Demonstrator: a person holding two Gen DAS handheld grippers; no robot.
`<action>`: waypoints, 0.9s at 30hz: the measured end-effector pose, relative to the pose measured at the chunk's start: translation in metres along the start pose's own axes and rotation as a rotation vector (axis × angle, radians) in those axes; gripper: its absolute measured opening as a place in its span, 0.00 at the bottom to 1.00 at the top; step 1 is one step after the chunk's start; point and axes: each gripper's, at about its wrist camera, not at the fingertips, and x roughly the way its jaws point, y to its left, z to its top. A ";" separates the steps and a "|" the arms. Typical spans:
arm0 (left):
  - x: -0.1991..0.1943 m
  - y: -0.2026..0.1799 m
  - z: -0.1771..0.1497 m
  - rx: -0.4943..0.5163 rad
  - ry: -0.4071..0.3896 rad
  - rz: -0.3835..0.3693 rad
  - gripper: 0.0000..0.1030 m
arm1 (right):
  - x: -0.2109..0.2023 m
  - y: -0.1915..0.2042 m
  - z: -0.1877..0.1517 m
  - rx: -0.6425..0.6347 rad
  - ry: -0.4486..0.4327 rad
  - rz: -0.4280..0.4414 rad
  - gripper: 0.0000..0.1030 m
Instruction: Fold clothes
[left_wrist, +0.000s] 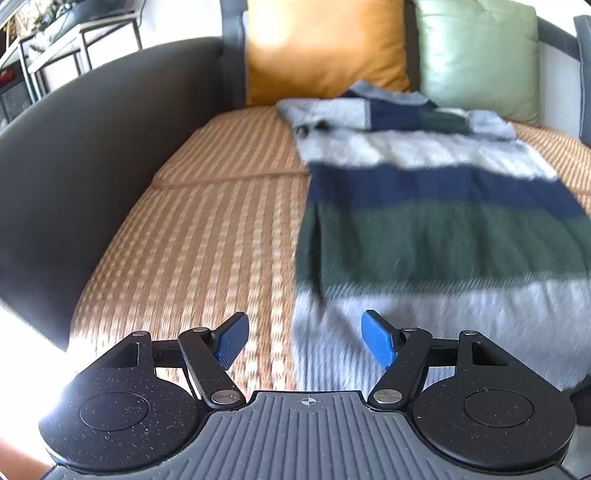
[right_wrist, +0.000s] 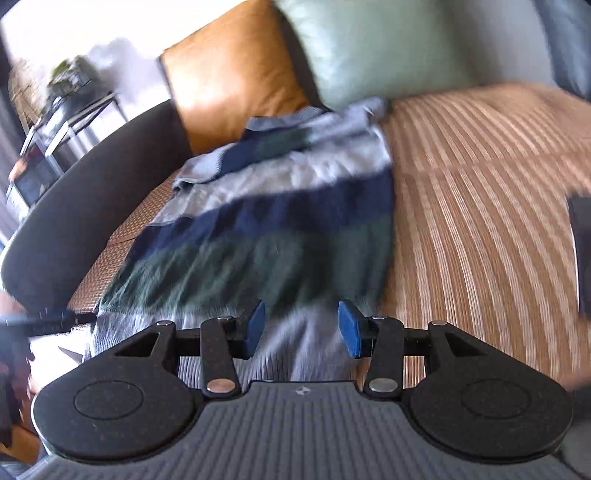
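Observation:
A striped sweater (left_wrist: 436, 206) in grey, navy and dark green lies spread on the woven sofa mat (left_wrist: 207, 229), its sleeves folded across the top end near the cushions. In the left wrist view my left gripper (left_wrist: 304, 341) hovers over the sweater's near left edge, open, with nothing between its blue pads. The same sweater (right_wrist: 266, 221) fills the middle of the right wrist view. My right gripper (right_wrist: 301, 328) stands open above its grey hem near the right edge, and holds nothing. Both views are blurred by motion.
An orange cushion (left_wrist: 325, 48) and a pale green cushion (left_wrist: 480, 55) lean at the sofa's back. The dark armrest (left_wrist: 92, 158) curves along the left. A metal shelf (left_wrist: 55, 48) stands beyond it. A dark flat object (right_wrist: 581, 254) lies on the mat at the right.

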 end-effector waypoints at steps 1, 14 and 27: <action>0.001 0.003 -0.002 -0.007 0.002 -0.001 0.77 | -0.002 -0.002 -0.007 0.028 0.002 -0.007 0.48; 0.013 0.005 -0.005 -0.088 0.032 -0.116 0.77 | 0.002 -0.005 -0.047 0.038 0.113 -0.018 0.47; -0.014 0.013 -0.005 -0.173 0.009 -0.243 0.00 | -0.061 -0.009 -0.018 0.000 0.024 -0.029 0.06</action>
